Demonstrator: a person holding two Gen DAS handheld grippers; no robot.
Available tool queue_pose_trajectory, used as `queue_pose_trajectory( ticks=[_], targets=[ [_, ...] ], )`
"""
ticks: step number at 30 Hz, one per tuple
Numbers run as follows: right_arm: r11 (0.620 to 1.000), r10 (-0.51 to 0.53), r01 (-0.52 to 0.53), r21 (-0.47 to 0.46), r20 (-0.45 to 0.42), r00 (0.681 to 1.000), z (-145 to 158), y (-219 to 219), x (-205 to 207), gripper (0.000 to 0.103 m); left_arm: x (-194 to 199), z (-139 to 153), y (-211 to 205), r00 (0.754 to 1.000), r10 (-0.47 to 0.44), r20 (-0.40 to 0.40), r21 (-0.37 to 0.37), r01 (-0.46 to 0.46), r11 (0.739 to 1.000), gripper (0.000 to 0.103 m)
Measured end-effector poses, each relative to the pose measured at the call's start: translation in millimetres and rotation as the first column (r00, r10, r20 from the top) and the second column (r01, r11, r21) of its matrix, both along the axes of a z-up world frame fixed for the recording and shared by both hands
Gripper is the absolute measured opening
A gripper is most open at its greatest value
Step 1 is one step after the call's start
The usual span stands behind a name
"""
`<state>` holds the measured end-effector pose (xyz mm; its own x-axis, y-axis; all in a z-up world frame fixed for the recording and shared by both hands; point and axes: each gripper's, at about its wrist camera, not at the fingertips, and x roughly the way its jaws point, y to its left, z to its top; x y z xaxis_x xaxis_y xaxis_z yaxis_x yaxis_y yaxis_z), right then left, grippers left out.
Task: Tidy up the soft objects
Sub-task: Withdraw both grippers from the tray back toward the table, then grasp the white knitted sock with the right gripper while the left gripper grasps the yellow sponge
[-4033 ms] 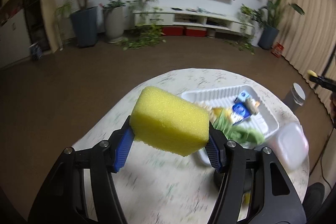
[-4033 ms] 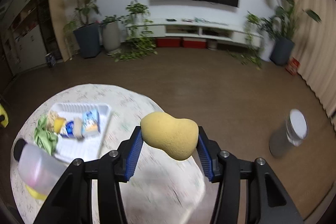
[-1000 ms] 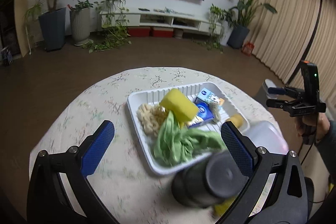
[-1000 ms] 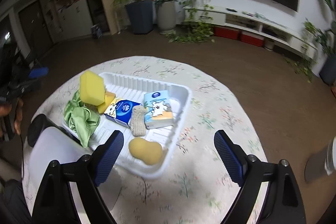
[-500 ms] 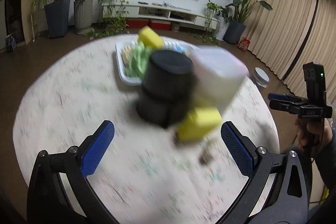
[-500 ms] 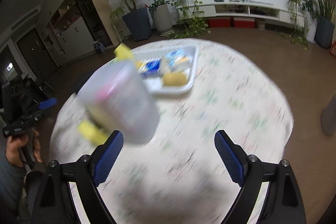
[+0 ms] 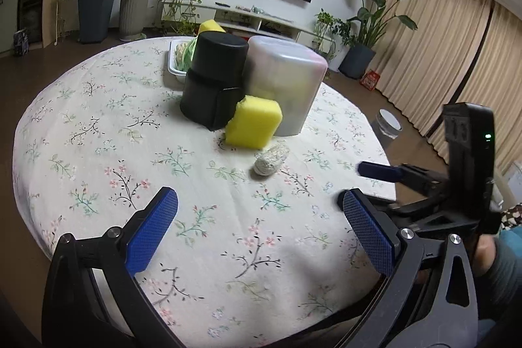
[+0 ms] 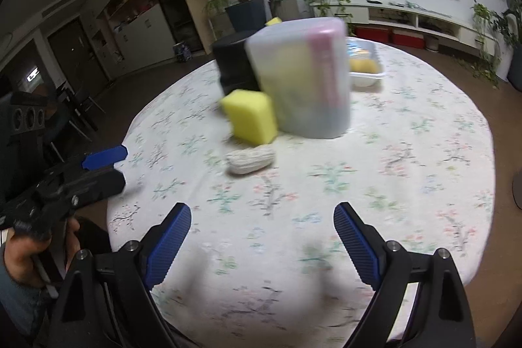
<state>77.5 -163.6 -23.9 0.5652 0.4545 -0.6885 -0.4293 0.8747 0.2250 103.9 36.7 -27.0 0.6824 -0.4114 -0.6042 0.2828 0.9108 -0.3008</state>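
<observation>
Both the left tongs (image 7: 257,229) and right tongs (image 8: 262,238) gape wide and hold nothing above the floral desk (image 7: 98,126). At frame centre a yellow sponge (image 7: 253,121) leans against a black tub (image 7: 213,85) and a frosted tub (image 7: 282,87) whose contents are blurred. A pale knitted scrubber (image 7: 271,163) lies just below the sponge. Behind, at upper centre, the white tray (image 8: 367,76) holds a tan sponge (image 8: 362,65), a green cloth (image 7: 187,56) and another yellow sponge (image 7: 210,26)

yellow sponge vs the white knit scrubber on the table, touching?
Apart. In the left wrist view, a strip of tablecloth shows between the yellow sponge and the white knit scrubber.
</observation>
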Motion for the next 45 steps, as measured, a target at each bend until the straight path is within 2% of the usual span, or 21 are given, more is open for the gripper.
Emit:
queue_pose_trajectory(
  ticks=[7, 14, 16, 19, 21, 27, 33, 39, 45],
  targets=[
    [0.999, -0.006, 0.008, -0.034, 0.041, 0.999, -12, 39, 27, 0.091, 19, 8, -6, 0.999, 0.034, 0.028, -0.01, -0.034, 0.999, 0.103],
    [0.999, -0.041, 0.04, -0.034, -0.032, 0.999, -35, 50, 66, 0.09, 44, -1, -8, 0.999, 0.045, 0.004, -0.001, -0.045, 0.999, 0.103],
    [0.999, -0.032, 0.03, -0.027, -0.075, 0.997, -41, 51, 72, 0.085, 49, -6, -7, 0.999, 0.05, -0.012, -0.002, -0.05, 0.999, 0.103],
    [0.999, -0.029, 0.026, -0.027, -0.08, 0.996, -40, 50, 74, 0.078, 56, -13, -9, 0.998, 0.053, -0.034, 0.006, -0.053, 0.999, 0.103],
    [0.999, -0.03, 0.027, -0.042, -0.078, 0.996, -39, 50, 75, 0.069, 58, -15, -10, 0.998, 0.055, -0.04, 0.013, -0.055, 0.998, 0.103],
    [0.998, -0.026, 0.022, -0.053, -0.066, 0.997, -40, 45, 73, 0.055, 61, -17, -14, 0.997, 0.065, -0.051, 0.027, -0.063, 0.998, 0.103],
    [0.998, -0.026, 0.022, -0.063, -0.062, 0.998, -38, 34, 63, 0.053, 69, -12, -26, 0.997, 0.063, -0.039, 0.049, -0.061, 0.997, 0.103],
    [0.993, -0.112, 0.108, -0.048, -0.091, 0.99, -37, -2, 49, 0.053, 91, -20, -52, 0.998, 0.056, -0.042, 0.094, -0.052, 0.994, 0.103],
    [0.989, -0.14, 0.136, -0.057, -0.075, 0.987, -37, -19, 42, 0.053, 118, -39, -61, 0.988, 0.122, -0.09, 0.173, -0.105, 0.979, 0.101]
  ],
)
